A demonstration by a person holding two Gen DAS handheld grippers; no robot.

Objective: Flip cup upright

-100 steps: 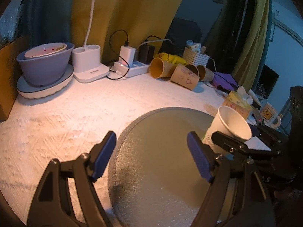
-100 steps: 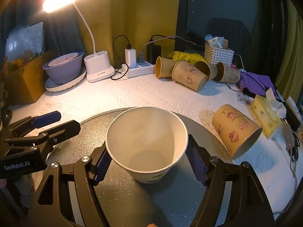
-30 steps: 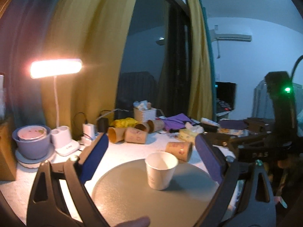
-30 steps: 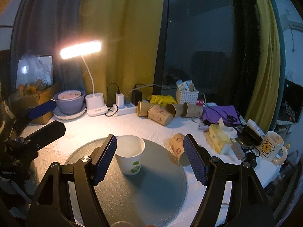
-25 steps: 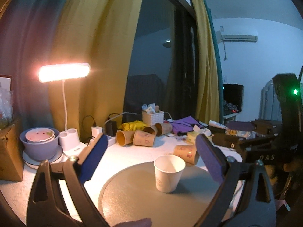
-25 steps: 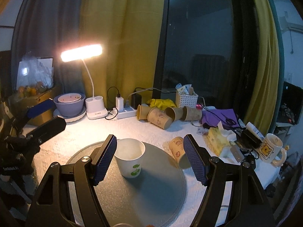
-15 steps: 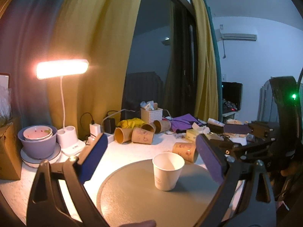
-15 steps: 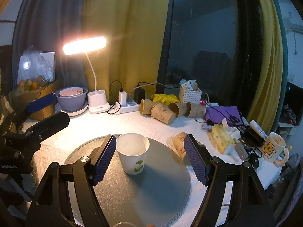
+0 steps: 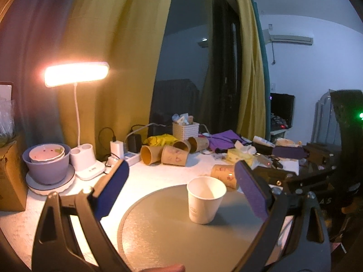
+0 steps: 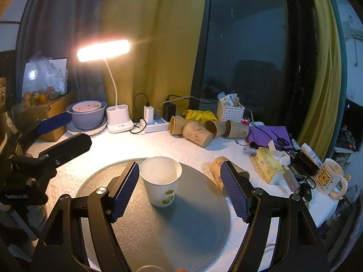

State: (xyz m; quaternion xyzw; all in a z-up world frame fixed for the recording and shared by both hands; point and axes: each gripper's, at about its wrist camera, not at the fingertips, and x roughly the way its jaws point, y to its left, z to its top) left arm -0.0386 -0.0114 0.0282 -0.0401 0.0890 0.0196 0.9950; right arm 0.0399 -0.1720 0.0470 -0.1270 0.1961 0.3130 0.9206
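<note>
A white paper cup (image 9: 205,200) with a green leaf print stands upright on the round grey mat (image 9: 163,233); it also shows in the right wrist view (image 10: 161,180) on the mat (image 10: 181,226). My left gripper (image 9: 181,191) is open and empty, raised above and behind the cup. My right gripper (image 10: 179,190) is open and empty, also pulled back above the mat, with the cup seen between its fingers but well beyond them. The left gripper shows at the left edge of the right wrist view (image 10: 61,133).
A brown printed cup (image 10: 219,172) lies on its side at the mat's right edge. Several more brown cups (image 10: 197,129) lie at the back. A lit desk lamp (image 10: 103,49), a purple bowl (image 10: 87,113), a power strip (image 10: 156,122), a tissue pack (image 10: 270,161) and a mug (image 10: 330,176) stand around.
The right gripper let go of the upright cup and both grippers rose and drew back from it. Over the last second both views shifted only slightly.
</note>
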